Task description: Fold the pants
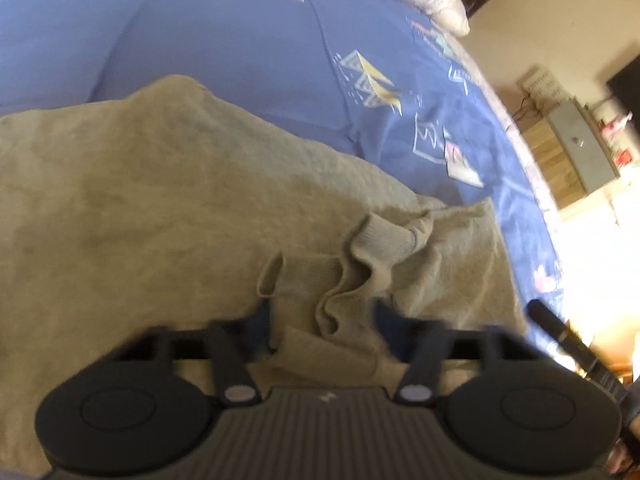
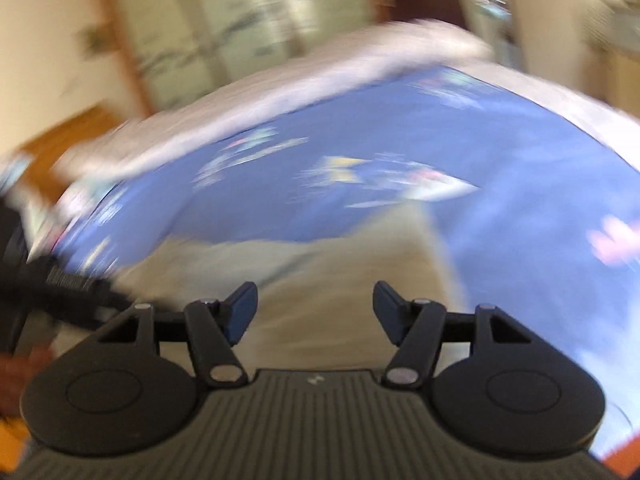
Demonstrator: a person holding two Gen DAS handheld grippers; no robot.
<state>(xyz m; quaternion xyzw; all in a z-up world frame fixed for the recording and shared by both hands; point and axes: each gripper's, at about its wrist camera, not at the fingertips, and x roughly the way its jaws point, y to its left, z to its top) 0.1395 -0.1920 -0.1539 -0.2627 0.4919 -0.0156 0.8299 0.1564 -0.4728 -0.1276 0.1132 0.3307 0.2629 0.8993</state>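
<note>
Khaki pants (image 1: 168, 216) spread on blue bed (image 1: 240, 60), ribbed cuffs (image 1: 360, 264) bunched at 6 o'clock. Left tool (image 1: 324, 320) around the cuffs, probably to carry them over; clenched or not, impossible to tell. Right tool (image 2: 316, 312) released, empty, above the cloth.

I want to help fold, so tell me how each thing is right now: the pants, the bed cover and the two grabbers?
Khaki pants: spread on the bed, partly folded, ribbed cuffs bunched up.
Blue bedsheet: lying flat under the pants.
Left gripper: jaws apart, with bunched cuff fabric between them; a firm pinch cannot be told.
Right gripper: open, empty, above the pants; its view is blurred.
</note>
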